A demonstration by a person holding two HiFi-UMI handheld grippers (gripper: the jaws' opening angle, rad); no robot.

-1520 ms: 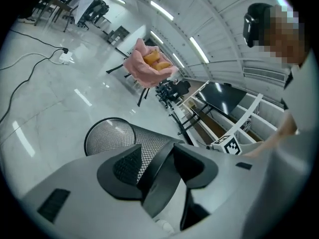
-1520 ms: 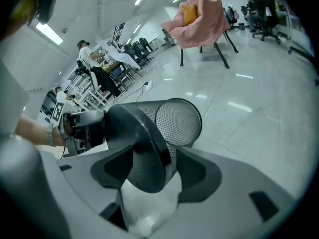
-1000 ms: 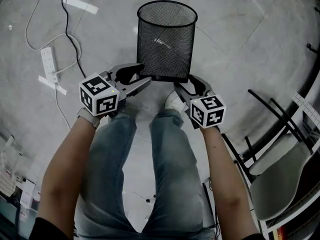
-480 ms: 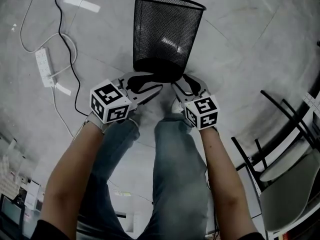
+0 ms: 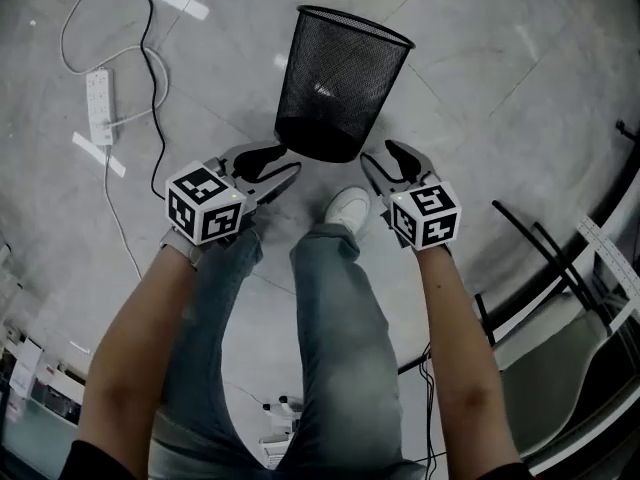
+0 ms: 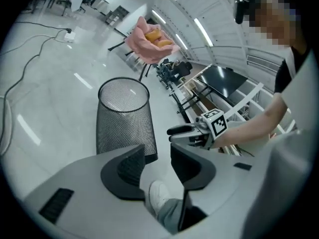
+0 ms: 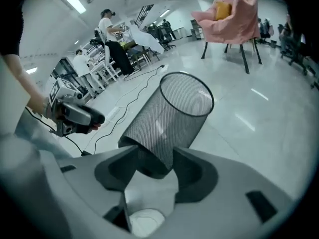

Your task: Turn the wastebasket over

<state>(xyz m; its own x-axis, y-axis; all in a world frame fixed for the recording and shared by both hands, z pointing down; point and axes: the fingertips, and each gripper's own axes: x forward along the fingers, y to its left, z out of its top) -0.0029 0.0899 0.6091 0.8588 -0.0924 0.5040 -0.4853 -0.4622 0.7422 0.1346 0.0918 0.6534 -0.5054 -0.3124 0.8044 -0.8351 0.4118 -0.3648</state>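
The black mesh wastebasket [image 5: 340,78] stands upright on the grey floor with its open rim up; it also shows in the left gripper view [image 6: 122,118] and the right gripper view [image 7: 169,116]. My left gripper [image 5: 288,158] sits low at the left of its base, jaws apart with nothing between them [image 6: 157,151]. My right gripper [image 5: 378,154] is at the right of the base, and its jaws frame the basket's bottom edge [image 7: 155,148] without pressing on it. Both pairs of jaws have just been closing.
A white shoe [image 5: 347,208] and a jeans leg stand just behind the basket, between the grippers. A power strip [image 5: 98,103] with cables lies on the floor at the left. Chair legs [image 5: 545,253] are at the right. A pink-draped chair [image 7: 229,16] and people at benches [image 7: 109,34] are farther off.
Both grippers' jaws stand narrower than a second ago. The grippers dipped in toward the basket's base, then drew slightly apart to either side. The basket stays upright.
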